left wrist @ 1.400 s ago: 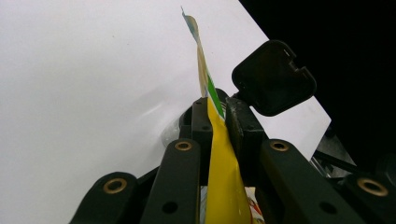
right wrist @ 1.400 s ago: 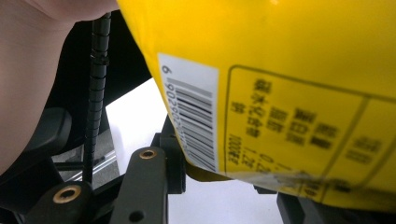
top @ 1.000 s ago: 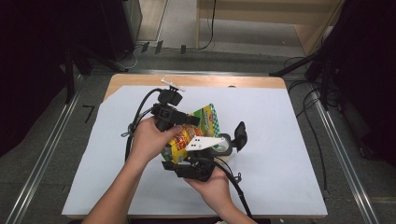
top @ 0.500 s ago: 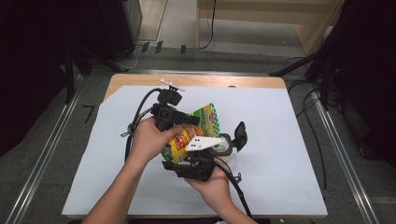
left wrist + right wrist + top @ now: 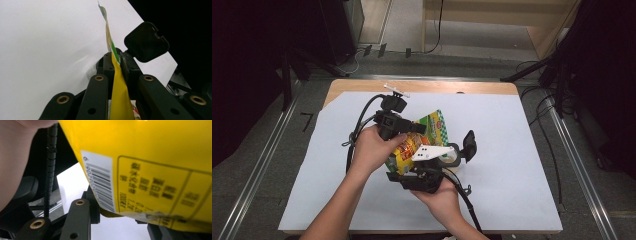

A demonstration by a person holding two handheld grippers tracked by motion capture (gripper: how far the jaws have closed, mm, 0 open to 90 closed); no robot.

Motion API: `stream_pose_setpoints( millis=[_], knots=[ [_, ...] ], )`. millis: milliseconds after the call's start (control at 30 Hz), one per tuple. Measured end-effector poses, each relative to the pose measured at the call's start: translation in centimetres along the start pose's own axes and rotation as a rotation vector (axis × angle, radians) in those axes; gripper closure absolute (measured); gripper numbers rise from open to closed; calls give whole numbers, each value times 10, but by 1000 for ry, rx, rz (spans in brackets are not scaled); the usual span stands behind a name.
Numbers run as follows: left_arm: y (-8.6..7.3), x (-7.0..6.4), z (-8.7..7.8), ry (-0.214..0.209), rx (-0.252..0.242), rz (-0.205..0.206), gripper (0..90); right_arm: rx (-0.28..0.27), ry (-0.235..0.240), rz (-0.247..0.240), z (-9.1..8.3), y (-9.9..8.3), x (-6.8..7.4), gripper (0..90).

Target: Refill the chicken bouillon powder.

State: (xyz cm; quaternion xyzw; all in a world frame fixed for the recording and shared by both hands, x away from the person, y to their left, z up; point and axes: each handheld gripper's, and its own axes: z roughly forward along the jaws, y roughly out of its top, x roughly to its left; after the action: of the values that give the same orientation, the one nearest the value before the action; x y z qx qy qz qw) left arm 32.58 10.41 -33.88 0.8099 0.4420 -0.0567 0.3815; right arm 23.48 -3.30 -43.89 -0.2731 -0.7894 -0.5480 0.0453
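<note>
Overhead, the snack bag (image 5: 422,137) is seen gripped by both grippers; edge-on, it is clamped in the left gripper (image 5: 117,62), while its barcode is shown above the right gripper (image 5: 117,212).

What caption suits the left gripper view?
Left tongs shut on a yellow snack bag's edge, above a white table.
</note>
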Motion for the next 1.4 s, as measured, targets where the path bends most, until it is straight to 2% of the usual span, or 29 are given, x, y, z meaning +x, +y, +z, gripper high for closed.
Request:
stream_pose_setpoints(
  millis=[433, 867, 1400],
  knots=[
    [0, 0, 1, 5, 2, -5, 841, 6, 9, -3, -1, 1, -1, 659],
    [-1, -1, 4, 13, 21, 7, 841, 10, 17, 11, 0, -1, -1, 656],
    [-1, -4, 7, 14, 21, 17, 843, 4, 8, 21, -1, -3, 0, 657]
  ],
)
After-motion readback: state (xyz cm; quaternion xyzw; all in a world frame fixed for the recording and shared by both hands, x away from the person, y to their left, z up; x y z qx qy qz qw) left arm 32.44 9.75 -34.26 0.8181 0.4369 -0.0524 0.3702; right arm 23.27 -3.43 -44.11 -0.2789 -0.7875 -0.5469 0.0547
